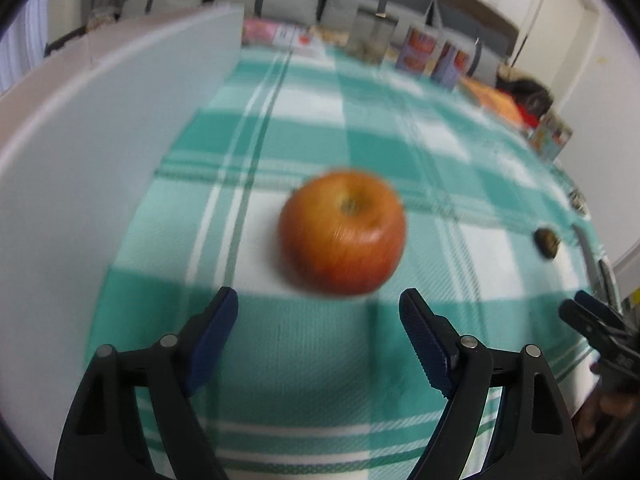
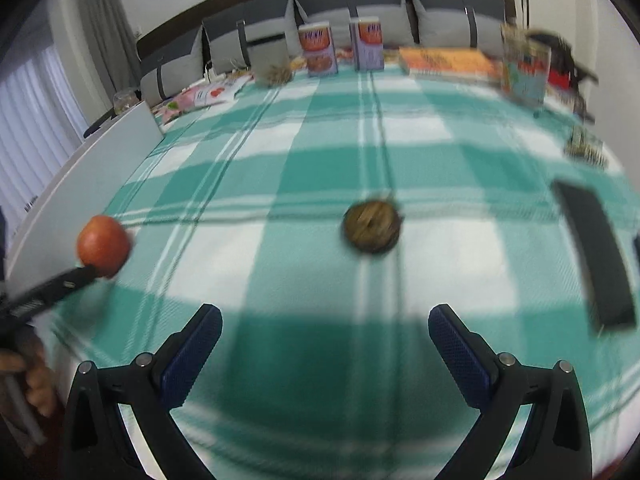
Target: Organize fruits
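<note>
A red-orange apple (image 1: 342,232) sits on the green-and-white checked tablecloth, just ahead of my left gripper (image 1: 318,308), which is open and empty with its blue pads either side of the gap. The apple also shows at the left of the right wrist view (image 2: 103,249), with the left gripper's tip touching or just below it. A small brown fruit, like a kiwi (image 2: 372,230), lies ahead of my right gripper (image 2: 324,326), which is open and empty. The brown fruit shows far right in the left wrist view (image 1: 546,242). The right gripper's tip (image 1: 592,316) appears there too.
A large white tray or board (image 1: 100,140) lies left of the apple. A black flat object (image 2: 596,256) lies right of the kiwi. Boxes (image 2: 320,48), books (image 2: 448,62) and packets line the table's far edge, with cushions behind.
</note>
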The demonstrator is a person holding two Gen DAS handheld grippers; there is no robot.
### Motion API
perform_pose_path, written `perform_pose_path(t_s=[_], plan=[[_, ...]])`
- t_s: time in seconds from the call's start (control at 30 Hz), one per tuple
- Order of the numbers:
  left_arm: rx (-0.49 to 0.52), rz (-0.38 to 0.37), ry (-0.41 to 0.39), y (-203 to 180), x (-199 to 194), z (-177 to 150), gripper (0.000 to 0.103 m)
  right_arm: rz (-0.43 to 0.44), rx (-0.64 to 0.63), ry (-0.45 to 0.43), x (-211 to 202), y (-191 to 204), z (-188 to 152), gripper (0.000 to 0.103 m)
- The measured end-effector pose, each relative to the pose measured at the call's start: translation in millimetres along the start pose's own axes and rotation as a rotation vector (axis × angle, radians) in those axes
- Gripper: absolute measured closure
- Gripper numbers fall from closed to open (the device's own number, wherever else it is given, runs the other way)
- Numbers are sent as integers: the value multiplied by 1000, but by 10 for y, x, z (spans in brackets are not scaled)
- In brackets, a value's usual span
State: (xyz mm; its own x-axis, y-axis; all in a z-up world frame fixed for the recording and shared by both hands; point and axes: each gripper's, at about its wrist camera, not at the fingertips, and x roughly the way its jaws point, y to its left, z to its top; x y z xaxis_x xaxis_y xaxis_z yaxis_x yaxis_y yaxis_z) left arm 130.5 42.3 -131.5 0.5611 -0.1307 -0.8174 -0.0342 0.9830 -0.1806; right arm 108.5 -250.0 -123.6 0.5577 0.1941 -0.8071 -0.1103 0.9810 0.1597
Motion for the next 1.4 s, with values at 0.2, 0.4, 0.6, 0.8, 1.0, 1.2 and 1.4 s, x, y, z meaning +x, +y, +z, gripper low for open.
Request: perform_pose_path(t_s=[0.2,0.4,0.6,0.8,1.0,1.2,1.4], plan=[[133,101,5,-200,68,-68,12,-94,-125,1,105,269,-186,1],[157,112,-18,-210,60,-121,10,-122,-152,-33,152,283,-256,0],[169,123,-45,-213,51,-159,8,-126,-153,-49,157,287,-257,0],[168,130,-44,-210,55,-153,5,-124,-156,-57,155,288,-263,0],[168,131,-46,-201,60,-143,5,-122,-156,-58,150,287,-266,0],[167,131,-47,-196,60,-138,5,-122,-156,-58,150,287,-266,0],[167,131,-48,-197,58,-141,5,-122,-155,-59,150,286,-266,0]])
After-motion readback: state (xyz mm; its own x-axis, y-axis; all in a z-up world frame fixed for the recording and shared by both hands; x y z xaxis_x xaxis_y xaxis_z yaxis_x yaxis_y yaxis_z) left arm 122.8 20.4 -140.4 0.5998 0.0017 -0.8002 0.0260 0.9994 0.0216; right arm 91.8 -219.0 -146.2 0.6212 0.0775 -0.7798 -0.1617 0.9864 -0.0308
